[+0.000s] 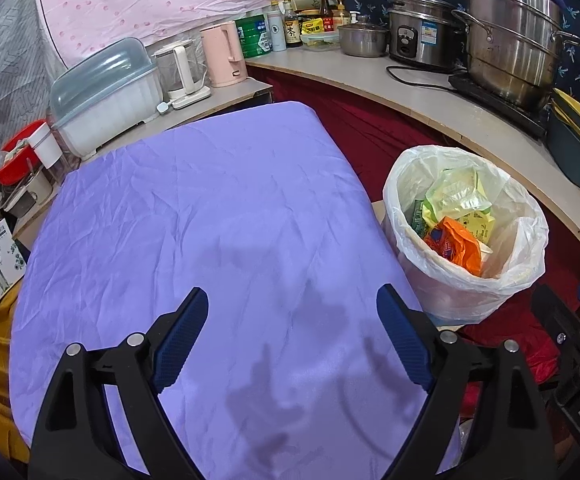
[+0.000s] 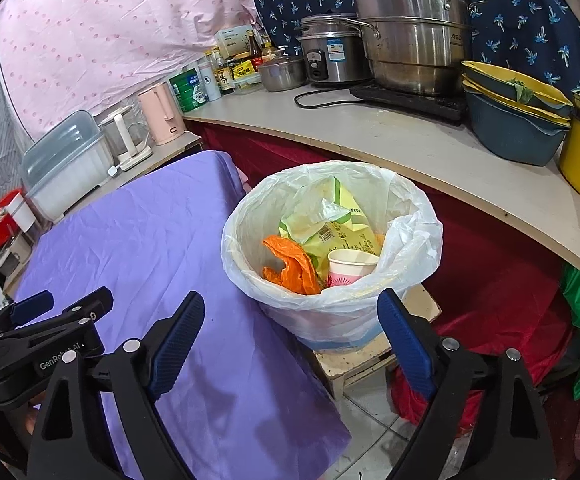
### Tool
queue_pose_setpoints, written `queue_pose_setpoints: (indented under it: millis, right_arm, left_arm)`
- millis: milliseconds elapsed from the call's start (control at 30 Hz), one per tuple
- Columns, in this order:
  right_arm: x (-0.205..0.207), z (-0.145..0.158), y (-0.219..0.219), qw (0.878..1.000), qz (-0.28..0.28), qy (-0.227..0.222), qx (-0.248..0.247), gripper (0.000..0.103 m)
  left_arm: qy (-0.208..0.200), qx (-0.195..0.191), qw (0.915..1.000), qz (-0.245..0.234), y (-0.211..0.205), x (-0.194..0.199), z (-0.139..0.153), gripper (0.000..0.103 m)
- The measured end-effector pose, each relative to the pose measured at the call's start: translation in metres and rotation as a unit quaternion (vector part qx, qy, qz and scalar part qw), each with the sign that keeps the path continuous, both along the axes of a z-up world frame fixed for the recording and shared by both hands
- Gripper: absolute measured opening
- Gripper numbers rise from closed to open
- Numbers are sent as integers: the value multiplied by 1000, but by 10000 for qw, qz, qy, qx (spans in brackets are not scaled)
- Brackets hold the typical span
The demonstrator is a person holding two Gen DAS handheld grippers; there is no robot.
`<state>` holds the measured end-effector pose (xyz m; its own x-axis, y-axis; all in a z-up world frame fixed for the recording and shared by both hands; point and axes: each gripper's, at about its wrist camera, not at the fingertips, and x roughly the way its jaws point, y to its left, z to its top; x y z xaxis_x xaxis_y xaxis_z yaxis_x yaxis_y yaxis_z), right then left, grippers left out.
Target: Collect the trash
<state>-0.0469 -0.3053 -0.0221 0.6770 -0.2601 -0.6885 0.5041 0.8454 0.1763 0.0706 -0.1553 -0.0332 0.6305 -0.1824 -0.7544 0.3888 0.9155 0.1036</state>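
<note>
Lined bin beside the purple-covered table, holding an orange bag, yellow wrappers and a paper cup: light, soft, crushable. You hold the left gripper and right gripper spread, empty; pinch loose folds.

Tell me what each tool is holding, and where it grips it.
Nothing. The left tool and right tool both stand open and empty.
</note>
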Motion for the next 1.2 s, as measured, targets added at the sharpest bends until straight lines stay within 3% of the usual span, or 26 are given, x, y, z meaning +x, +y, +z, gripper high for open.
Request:
queue_pose_setpoints:
  millis: [133,200,1200]
  right_arm:
    - [-5,0,2,10000,-13,47,-72,87]
    - [-8,0,2,10000,-6,42,-86,97]
    - [-23,-3,15,9995,179,121,-247,97]
  left_arm:
    - [-59,-6,10000,44,1,-5,1,90]
    - [-25,-8,10000,50,1,-8,0,90]
    - [94,20,9998,189,6,-27,-8,93]
